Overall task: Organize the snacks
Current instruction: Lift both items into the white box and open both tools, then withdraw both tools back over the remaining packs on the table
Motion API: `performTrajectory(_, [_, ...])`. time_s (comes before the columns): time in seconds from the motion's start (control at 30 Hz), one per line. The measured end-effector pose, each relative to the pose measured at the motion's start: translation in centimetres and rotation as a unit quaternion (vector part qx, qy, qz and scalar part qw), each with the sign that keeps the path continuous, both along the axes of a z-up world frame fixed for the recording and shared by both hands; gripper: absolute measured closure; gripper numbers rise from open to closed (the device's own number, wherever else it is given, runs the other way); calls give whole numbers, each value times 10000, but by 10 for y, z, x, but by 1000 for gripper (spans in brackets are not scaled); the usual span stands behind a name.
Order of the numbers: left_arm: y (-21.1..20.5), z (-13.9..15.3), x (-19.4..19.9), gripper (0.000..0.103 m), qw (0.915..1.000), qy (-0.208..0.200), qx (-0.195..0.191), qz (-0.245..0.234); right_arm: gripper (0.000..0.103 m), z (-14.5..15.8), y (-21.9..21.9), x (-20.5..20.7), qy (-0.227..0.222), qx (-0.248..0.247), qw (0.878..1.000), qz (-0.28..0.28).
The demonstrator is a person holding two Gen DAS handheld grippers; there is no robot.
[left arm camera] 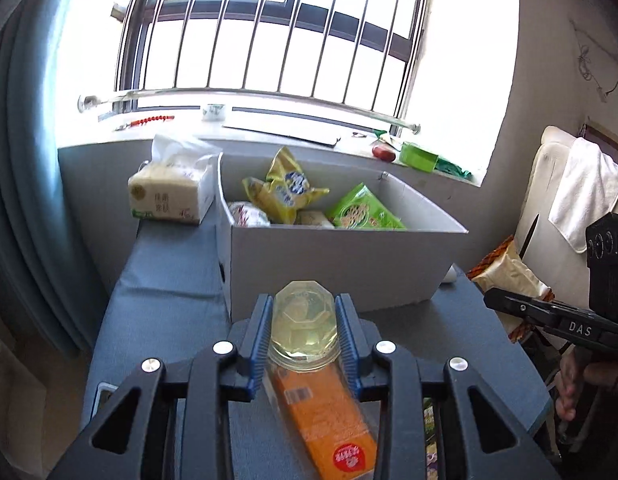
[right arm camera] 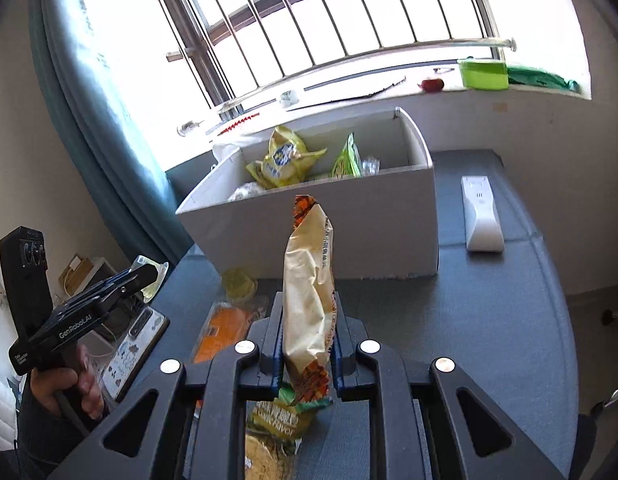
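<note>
While the grey box (left arm camera: 341,256) stands mid-counter, everything else can be placed by it. Left of the box, touching its left wall, sits a tissue pack (left arm camera: 171,192). Inside the box lie a yellow bag (left arm camera: 287,192), a green bag (left arm camera: 363,212) and a white wrapped snack (left arm camera: 247,214) near its left wall.

Just in front of the box, the left gripper (left arm camera: 305,330) holds a clear jelly cup (left arm camera: 305,322): its blue fingers (left arm camera: 261,336) are clamped on the cup's two sides, and the cup is raised off the counter (left arm camera: 169,292). Below the cup, nearer than the box, an orange packet (left arm camera: 325,420) lies flat on the counter.

Also in front of the box, toward its right half, the right gripper (right arm camera: 307,340) is clamped on a cream snack bag (right arm camera: 309,296). The bag stands upright between the fingers (right arm camera: 273,328), its orange crimped top reaching up across the box's front wall. Under that gripper a green packet (right arm camera: 277,428) lies on the counter, and a second jelly cup (right arm camera: 239,282) rests close to the box's front left corner.

Right of the box, a little apart from it, lies a white remote (right arm camera: 481,216).
</note>
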State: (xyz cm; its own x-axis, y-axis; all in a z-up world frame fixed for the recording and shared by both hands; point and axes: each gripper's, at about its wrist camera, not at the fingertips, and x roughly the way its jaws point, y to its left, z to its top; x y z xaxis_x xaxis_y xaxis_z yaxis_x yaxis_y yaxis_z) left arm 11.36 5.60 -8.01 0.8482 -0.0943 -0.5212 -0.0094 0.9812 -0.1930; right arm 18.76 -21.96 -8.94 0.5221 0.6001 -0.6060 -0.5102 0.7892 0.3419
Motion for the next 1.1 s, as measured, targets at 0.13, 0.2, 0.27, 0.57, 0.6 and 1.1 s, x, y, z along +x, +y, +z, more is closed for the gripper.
performTrajectory(0.13, [-9,36,24,68,9993,-290,212,-113,84,28,5,27,-373,15,9992,-127])
performTrajectory(0.2, [-12,50,48,68,9992,-243,234,-206,84,38,11,50,-422,-78,9989,-183])
performTrajectory(0.27, [-17,62,70,68,9989,-272,244,-291,84,43,20,76,-418,-162,9988,-182])
performTrajectory(0.57, [-26,57,169,9,9959,424,790,-140,64,35,47,175,-146,-717,9966,-374])
performTrajectory(0.6, [-25,53,171,0,9954,511,800,-137,16,35,47,180,-106,-707,9966,-421])
performTrajectory(1.1, [-23,52,63,0,9975,-59,665,-230,0,38,17,99,-784,-522,9952,-260])
